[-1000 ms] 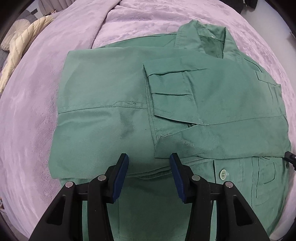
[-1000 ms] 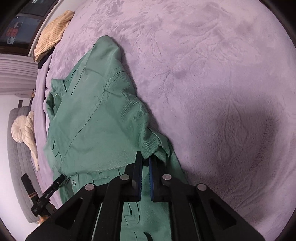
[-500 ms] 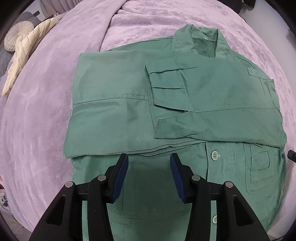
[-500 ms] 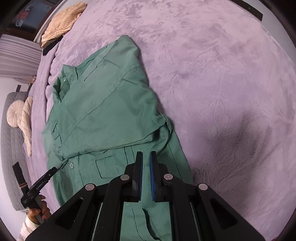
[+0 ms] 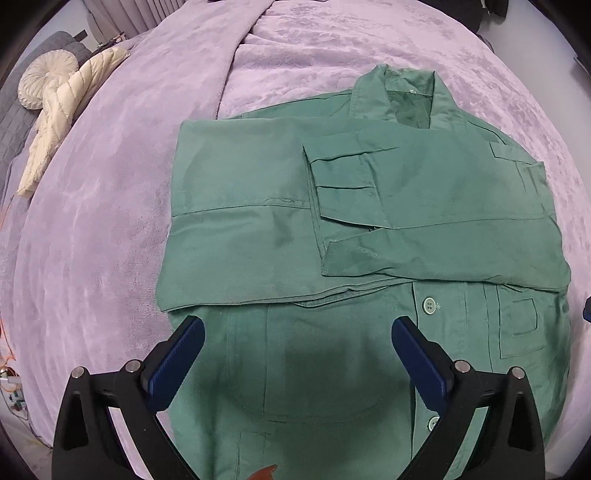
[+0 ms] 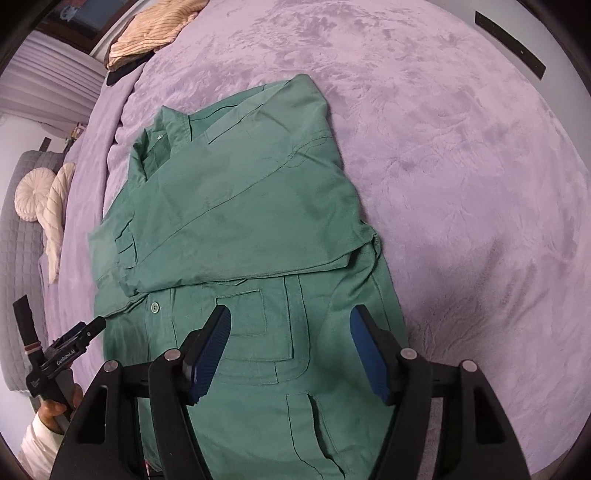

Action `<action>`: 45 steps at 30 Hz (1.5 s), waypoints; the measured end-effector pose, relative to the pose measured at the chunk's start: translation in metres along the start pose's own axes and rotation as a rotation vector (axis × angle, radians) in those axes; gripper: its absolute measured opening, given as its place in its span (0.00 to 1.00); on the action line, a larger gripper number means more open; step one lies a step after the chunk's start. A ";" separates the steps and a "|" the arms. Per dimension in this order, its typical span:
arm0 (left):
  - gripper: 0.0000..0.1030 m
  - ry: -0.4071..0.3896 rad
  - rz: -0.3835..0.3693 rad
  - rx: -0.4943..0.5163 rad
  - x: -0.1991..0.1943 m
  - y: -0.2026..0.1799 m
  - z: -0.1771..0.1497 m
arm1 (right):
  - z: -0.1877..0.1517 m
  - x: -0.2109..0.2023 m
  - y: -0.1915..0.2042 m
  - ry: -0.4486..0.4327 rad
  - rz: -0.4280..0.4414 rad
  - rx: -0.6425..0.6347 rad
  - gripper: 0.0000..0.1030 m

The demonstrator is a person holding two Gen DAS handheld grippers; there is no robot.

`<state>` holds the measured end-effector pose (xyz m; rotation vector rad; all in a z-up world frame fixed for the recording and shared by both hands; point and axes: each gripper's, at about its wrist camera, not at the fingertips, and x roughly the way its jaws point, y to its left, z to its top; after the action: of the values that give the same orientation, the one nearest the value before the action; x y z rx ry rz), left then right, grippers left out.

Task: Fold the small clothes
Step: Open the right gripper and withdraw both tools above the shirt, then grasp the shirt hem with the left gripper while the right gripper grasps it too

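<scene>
Shirt: green shirt (image 5: 369,206) is lying flat on the purple blanket (image 5: 110,221), collar (image 5: 402,92) pointing away from me, both sleeves lying folded across the chest, lower front panel with buttons and pockets showing nearest my grippers.
Left gripper: my left gripper (image 5: 297,338) is hovering over the lower hem area, fingers spread wide, gripping nothing.
Right gripper: my right gripper (image 6: 291,328) is hovering over the right pocket area, fingers spread wide, gripping nothing.
Surroundings: cream quilted garment (image 5: 66,122) and round cushion (image 5: 42,83) are lying at the far left edge; tan knit garment (image 6: 155,29) is resting at the far edge.
</scene>
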<state>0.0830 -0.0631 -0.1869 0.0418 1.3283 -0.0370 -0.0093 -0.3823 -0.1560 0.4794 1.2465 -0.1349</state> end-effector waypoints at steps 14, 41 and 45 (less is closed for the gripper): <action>0.99 0.024 0.039 -0.031 -0.017 -0.001 -0.019 | -0.011 -0.007 0.020 0.000 0.060 -0.122 1.00; 0.99 0.139 -0.023 -0.243 -0.024 0.062 -0.220 | -0.114 -0.012 -0.031 0.172 0.200 -0.101 1.00; 0.99 0.158 -0.050 -0.266 -0.020 0.078 -0.255 | -0.156 -0.018 -0.064 0.172 0.155 -0.033 1.00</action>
<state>-0.1646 0.0278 -0.2278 -0.2181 1.4818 0.1031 -0.1741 -0.3766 -0.1930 0.5656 1.3721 0.0597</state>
